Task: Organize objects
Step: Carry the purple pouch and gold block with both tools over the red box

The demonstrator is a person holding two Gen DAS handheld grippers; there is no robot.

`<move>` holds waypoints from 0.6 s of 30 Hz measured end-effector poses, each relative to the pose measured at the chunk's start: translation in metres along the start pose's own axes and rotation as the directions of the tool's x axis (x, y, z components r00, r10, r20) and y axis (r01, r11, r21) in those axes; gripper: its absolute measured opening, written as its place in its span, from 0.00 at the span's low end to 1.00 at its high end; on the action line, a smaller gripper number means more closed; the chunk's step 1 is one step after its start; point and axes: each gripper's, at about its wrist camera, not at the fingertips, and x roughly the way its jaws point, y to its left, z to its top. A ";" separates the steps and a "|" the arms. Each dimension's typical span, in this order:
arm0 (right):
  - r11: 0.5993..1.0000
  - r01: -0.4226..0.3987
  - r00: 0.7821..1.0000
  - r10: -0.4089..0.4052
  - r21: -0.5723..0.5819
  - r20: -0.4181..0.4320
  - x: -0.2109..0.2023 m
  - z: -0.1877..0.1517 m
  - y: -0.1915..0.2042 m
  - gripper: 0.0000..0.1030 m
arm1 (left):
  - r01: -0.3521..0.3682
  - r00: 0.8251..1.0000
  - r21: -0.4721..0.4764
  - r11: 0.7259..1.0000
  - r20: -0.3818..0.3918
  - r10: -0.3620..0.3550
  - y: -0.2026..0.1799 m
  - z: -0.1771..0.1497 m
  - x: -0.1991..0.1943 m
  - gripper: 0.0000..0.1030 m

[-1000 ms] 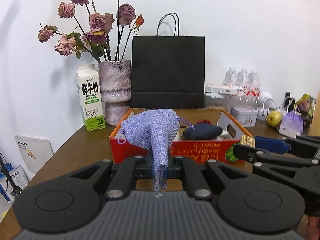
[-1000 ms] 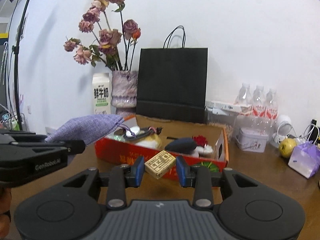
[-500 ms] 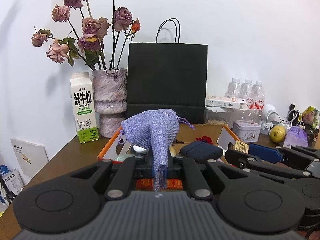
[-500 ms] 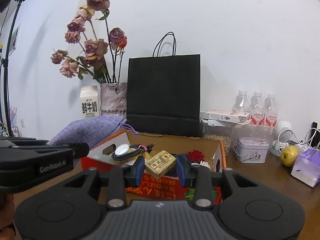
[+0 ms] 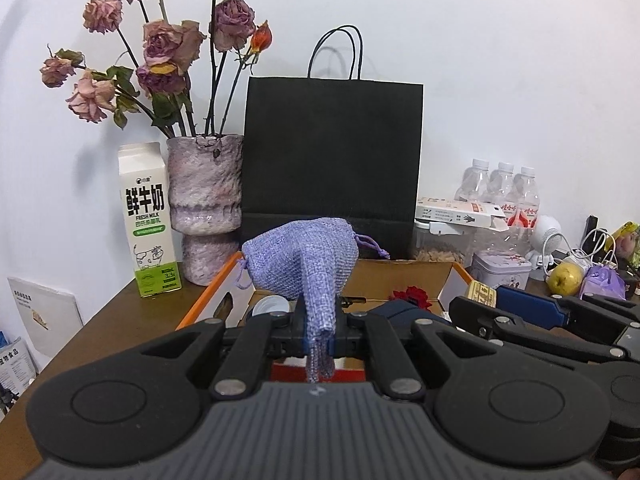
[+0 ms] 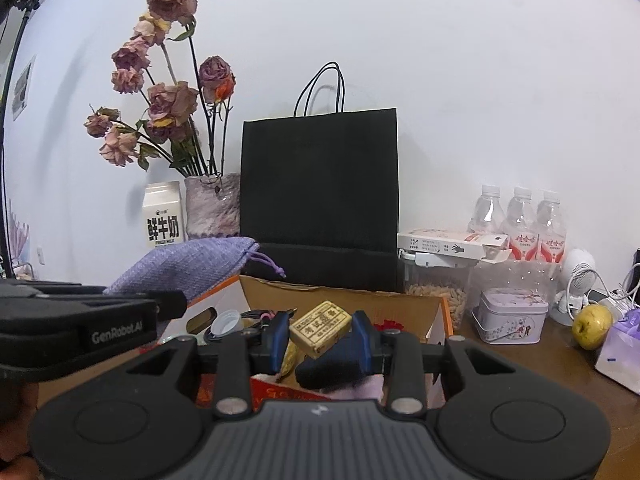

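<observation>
Left gripper [image 5: 318,330]: fully closed on one pinched corner of the lilac woven pouch [image 5: 304,258], bulk of pouch bulging forward and above the jaws, drawstring [image 5: 374,246] trailing loose toward the black paper bag [image 5: 332,148]. Right gripper [image 6: 320,338]: partly closed on a small tan wrapped block [image 6: 320,326], held tilted between the blue pads [image 6: 360,342]. Both loads carried above the open orange-edged cardboard box [image 6: 442,316], already crowded with a dark pouch [image 6: 340,364], a white cap [image 6: 226,320] and other small items. Likely step: placement into the box or onward toward the bag; destination not certain. Risk one: slippage of the pouch, gripped by thin fabric only, with any sideways swing shifting the weight forward. Risk two: snagging of the loose drawstring on the box rim or bag edge during travel. Risk three: rotation or ejection of the tilted block, contact apparently on slanted faces rather than flat ones. Risk four: collision between grippers, positioned close side by side. Risk five: contact with the vase of dried roses [image 5: 206,204] or milk carton [image 5: 148,222] just left of the box, both tall and easily toppled.
</observation>
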 end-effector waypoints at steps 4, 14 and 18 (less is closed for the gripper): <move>1.000 0.004 1.000 -0.004 -0.005 -0.001 0.011 0.002 -0.002 0.32 | 0.004 1.000 0.007 1.000 0.003 -0.004 -0.001 0.004 0.012 0.08; 1.000 0.014 1.000 -0.014 -0.015 -0.011 0.041 0.007 -0.010 0.32 | 0.012 1.000 0.012 1.000 -0.005 -0.012 0.000 0.011 0.041 0.08; 1.000 0.015 1.000 -0.015 -0.020 -0.015 0.053 0.008 -0.013 0.32 | 0.017 1.000 0.016 1.000 -0.010 -0.017 0.000 0.014 0.053 0.08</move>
